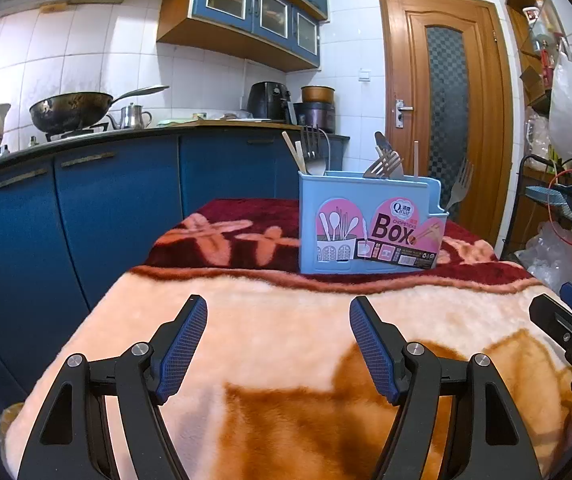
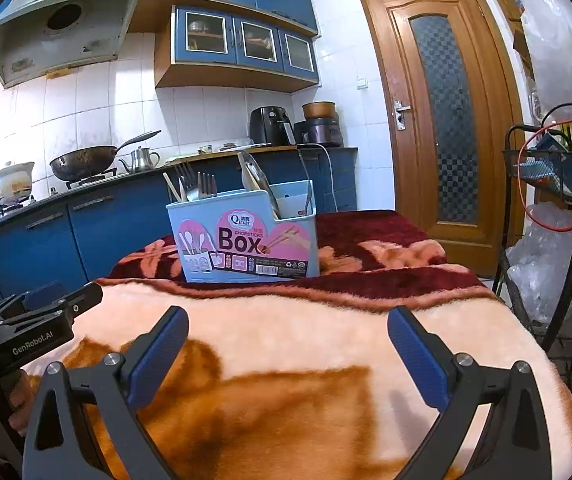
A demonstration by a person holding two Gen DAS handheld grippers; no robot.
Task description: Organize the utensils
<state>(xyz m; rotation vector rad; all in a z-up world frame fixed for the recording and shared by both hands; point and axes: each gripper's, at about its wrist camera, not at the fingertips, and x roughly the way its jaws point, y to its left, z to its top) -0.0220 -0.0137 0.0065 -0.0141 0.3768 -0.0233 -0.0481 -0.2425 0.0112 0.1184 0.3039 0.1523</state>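
Both claws stand wide and empty: left gripper (image 1: 278,312), right gripper (image 2: 288,322). The utensil box (image 1: 370,224), centre frame on the blanket (image 1: 286,320), holds all visible utensils. Judged stage: start or finish; any next move requires reaching forward to it.

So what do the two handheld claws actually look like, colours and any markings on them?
Both are black, angular frames with silver round bolts at the pivots. Each left claw finger carries a blue pad with a fine gridded texture, and the right claw has the same blue pads. In the right wrist view, the left device's black body bears white lettering reading GenRobot.AI. No cables or sleeves show clearly.
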